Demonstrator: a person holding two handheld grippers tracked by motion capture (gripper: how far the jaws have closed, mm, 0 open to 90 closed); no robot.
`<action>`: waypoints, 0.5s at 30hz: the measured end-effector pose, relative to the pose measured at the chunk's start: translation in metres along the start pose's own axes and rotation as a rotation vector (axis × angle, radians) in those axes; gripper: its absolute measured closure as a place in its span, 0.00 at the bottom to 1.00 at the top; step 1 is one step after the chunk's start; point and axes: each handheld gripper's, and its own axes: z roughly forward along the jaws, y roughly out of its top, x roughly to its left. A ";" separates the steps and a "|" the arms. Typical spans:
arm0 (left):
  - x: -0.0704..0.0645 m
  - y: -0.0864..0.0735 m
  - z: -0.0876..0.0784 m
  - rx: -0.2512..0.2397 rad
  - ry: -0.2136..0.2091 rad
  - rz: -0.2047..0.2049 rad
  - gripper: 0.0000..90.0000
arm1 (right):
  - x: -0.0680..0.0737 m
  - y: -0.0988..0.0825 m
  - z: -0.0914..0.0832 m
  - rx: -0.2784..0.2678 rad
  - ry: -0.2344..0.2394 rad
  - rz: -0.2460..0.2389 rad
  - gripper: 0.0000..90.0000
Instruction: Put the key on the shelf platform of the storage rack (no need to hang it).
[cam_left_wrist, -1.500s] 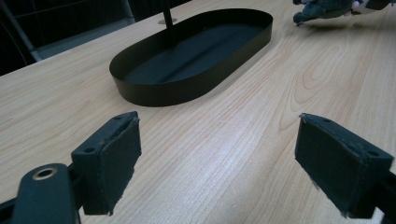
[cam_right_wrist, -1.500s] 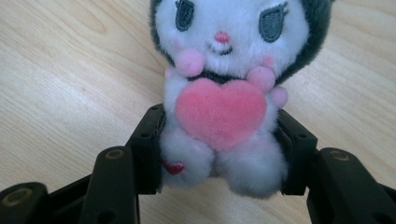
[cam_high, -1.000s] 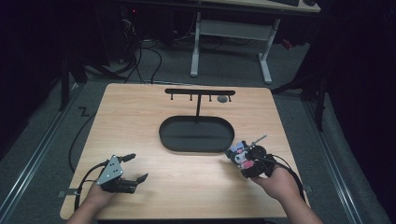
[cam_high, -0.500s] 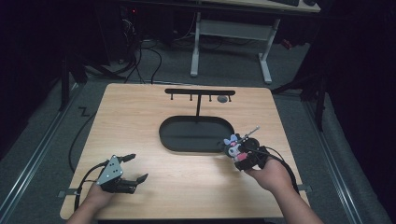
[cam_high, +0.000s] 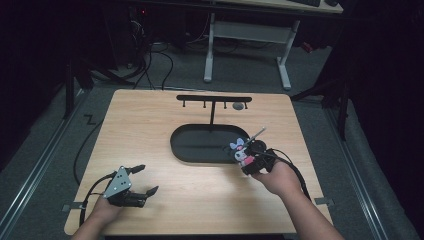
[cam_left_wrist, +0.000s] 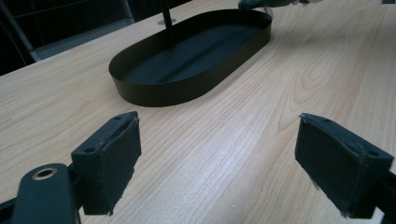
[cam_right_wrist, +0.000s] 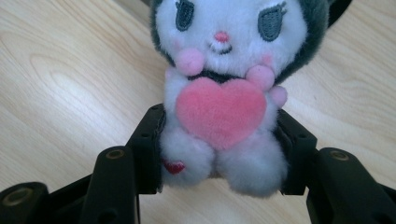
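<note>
Near the table's front left corner, the left gripper rests low with its jaws spread wide around bare wood. Midway stands a black oval tray with a hook stand rising from it. At the tray's right end the right gripper pinches a small plush toy by its lower body: white face, dark grey hood, pink nose and paws, a pink heart on its chest.

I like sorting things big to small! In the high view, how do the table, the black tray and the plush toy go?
1. Table, by far the largest.
2. Black tray, an oval in the table's middle.
3. Plush toy, smallest, held in the right tongs at the tray's right end.
</note>
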 end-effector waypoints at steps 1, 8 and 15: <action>0.000 0.000 0.000 -0.001 -0.001 -0.001 0.17 | 0.001 0.005 0.000 -0.011 0.005 0.003 0.51; 0.002 0.000 0.002 0.001 0.000 -0.022 0.17 | -0.001 0.017 0.004 -0.030 0.025 -0.008 0.52; 0.000 0.000 0.001 0.003 -0.006 -0.004 0.17 | -0.001 0.033 0.006 -0.051 0.013 -0.005 0.52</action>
